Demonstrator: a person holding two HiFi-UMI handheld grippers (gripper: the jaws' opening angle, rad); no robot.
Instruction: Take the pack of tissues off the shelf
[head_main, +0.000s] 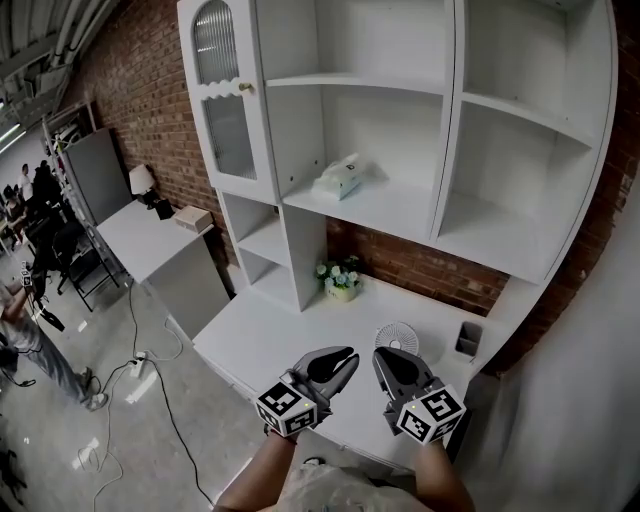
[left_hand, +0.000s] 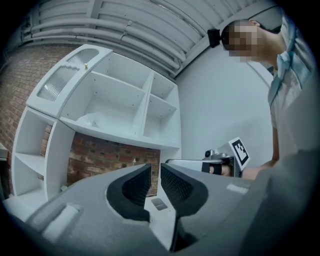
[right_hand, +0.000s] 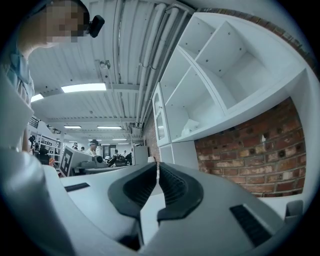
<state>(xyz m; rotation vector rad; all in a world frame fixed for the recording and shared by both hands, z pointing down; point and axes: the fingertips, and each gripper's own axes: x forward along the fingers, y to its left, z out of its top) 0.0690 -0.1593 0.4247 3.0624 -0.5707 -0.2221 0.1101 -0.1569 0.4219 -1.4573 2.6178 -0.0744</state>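
Note:
The pack of tissues (head_main: 337, 179) is pale and soft. It lies on the middle shelf (head_main: 390, 210) of the white shelf unit, to the right of the glass door. It shows small in the left gripper view (left_hand: 90, 120) and in the right gripper view (right_hand: 191, 126). Both grippers hover low over the desk's front edge, far below the pack. My left gripper (head_main: 345, 357) (left_hand: 155, 167) stands open by a narrow gap with nothing between its pads. Beside it, my right gripper (head_main: 385, 355) (right_hand: 158, 165) is shut and empty.
On the white desk (head_main: 270, 335) stand a small round fan (head_main: 397, 337), a grey pen holder (head_main: 468, 340) and a pot of flowers (head_main: 341, 279). A grey side table (head_main: 150, 245) with a lamp (head_main: 143, 181) and a box (head_main: 193, 218) stands at the left. Cables and people are on the floor beyond.

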